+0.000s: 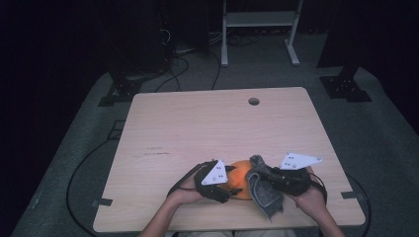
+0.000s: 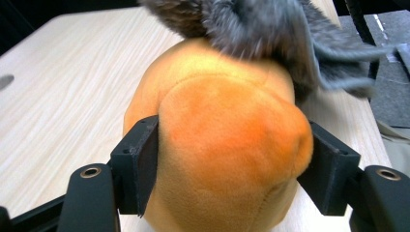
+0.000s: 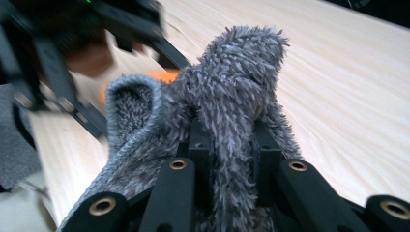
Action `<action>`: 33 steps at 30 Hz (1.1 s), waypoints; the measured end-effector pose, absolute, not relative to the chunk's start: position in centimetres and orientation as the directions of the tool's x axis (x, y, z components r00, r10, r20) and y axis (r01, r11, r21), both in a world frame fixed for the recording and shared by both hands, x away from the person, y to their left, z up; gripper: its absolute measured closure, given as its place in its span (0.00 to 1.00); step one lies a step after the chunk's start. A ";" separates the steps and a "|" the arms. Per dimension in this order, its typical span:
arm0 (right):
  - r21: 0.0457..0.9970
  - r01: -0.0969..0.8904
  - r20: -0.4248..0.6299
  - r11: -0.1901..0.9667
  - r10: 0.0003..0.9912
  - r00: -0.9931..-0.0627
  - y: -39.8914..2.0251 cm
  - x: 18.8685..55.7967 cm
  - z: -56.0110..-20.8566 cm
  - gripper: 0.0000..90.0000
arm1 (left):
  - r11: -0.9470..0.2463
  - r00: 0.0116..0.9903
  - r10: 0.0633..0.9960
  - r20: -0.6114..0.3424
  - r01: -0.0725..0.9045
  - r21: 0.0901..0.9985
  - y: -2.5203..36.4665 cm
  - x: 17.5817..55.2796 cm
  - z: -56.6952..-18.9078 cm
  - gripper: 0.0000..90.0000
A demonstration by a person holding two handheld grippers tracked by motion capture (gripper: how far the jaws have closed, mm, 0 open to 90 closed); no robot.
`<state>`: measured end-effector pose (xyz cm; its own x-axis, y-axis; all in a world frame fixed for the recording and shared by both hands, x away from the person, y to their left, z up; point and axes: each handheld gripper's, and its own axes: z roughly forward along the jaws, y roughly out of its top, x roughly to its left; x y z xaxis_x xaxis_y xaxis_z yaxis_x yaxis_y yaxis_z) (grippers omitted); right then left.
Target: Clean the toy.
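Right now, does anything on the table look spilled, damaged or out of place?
Nothing stands out. The left gripper is shut on the orange plush toy, the right gripper on a fuzzy grey cloth bunched against it. The table shows faint dark scuffs, no spill.

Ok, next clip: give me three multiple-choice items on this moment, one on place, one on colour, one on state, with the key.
1. Where on the table does the plush toy sit?
A. by the far edge, next to the round hole
B. near the person's edge, between the two claws
C. at the left corner

2. What colour is the fuzzy cloth?
A. grey
B. green
C. white

3. What is the left claw doing?
A. hanging open above bare wood
B. shut on the cloth
C. clamped on the plush toy

Key: 1 B, the high view shows it between the claws at the near edge. 2 A, the right gripper view shows grey pile in the right claw. 3 C, its jaws press both sides of the orange body.
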<state>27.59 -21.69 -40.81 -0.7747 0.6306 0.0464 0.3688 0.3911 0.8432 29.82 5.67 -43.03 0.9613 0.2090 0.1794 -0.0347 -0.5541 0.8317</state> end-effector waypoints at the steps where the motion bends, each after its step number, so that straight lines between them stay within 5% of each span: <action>1: 0.843 0.369 0.046 0.391 0.631 -0.775 -21.7 27.6 -40.8 0.83 | -0.551 0.963 0.209 0.171 -0.028 0.834 5.8 29.9 -43.0 0.33; 5: 0.845 0.373 0.054 0.384 0.632 -0.773 -21.5 27.5 -41.0 0.83 | -0.426 0.968 0.249 0.011 0.099 0.899 6.1 30.6 -42.3 0.21; 11: 0.851 0.323 0.014 0.413 0.598 -0.802 -20.3 27.0 -40.8 0.83 | -0.454 0.962 0.272 -0.023 0.149 0.878 6.6 31.0 -42.7 0.29; 18: 0.816 0.428 0.090 0.389 0.645 -0.758 -22.6 28.2 -42.4 0.83 | -0.497 0.961 0.275 -0.017 0.157 0.853 7.4 31.3 -42.7 0.32; 21: 0.815 0.427 0.092 0.393 0.639 -0.763 -22.4 28.0 -42.3 0.83 | -0.491 0.961 0.273 -0.044 0.179 0.853 7.5 31.5 -42.4 0.28; 22: 0.816 0.411 0.067 0.407 0.640 -0.765 -22.0 27.8 -42.2 0.83 | -0.473 0.957 0.278 -0.083 0.211 0.855 7.6 31.7 -42.3 0.18; 26: 0.822 0.400 0.065 0.406 0.630 -0.774 -21.8 27.6 -41.9 0.83 | -0.440 0.912 0.331 -0.242 0.376 0.816 7.3 32.6 -42.6 0.11; 28: 0.819 0.404 0.072 0.408 0.625 -0.777 -21.7 27.4 -41.9 0.83 | -0.452 0.912 0.321 -0.255 0.385 0.805 7.1 32.6 -43.1 0.14; 30: 0.817 0.401 0.062 0.413 0.629 -0.775 -21.7 27.2 -41.8 0.83 | -0.450 0.924 0.311 -0.223 0.350 0.822 7.1 32.3 -42.9 0.32; 31: 0.817 0.401 0.062 0.413 0.629 -0.775 -21.7 27.2 -41.8 0.83 | -0.436 0.933 0.304 -0.194 0.317 0.842 7.1 32.0 -42.6 0.32; 32: 0.836 0.386 0.058 0.391 0.635 -0.770 -21.9 27.1 -41.3 0.83 | -0.411 0.954 0.292 -0.062 0.183 0.893 7.1 31.4 -42.0 0.39; 33: 0.836 0.386 0.058 0.391 0.635 -0.770 -21.9 27.1 -41.3 0.83 | -0.411 0.954 0.292 -0.062 0.183 0.893 7.1 31.4 -42.0 0.40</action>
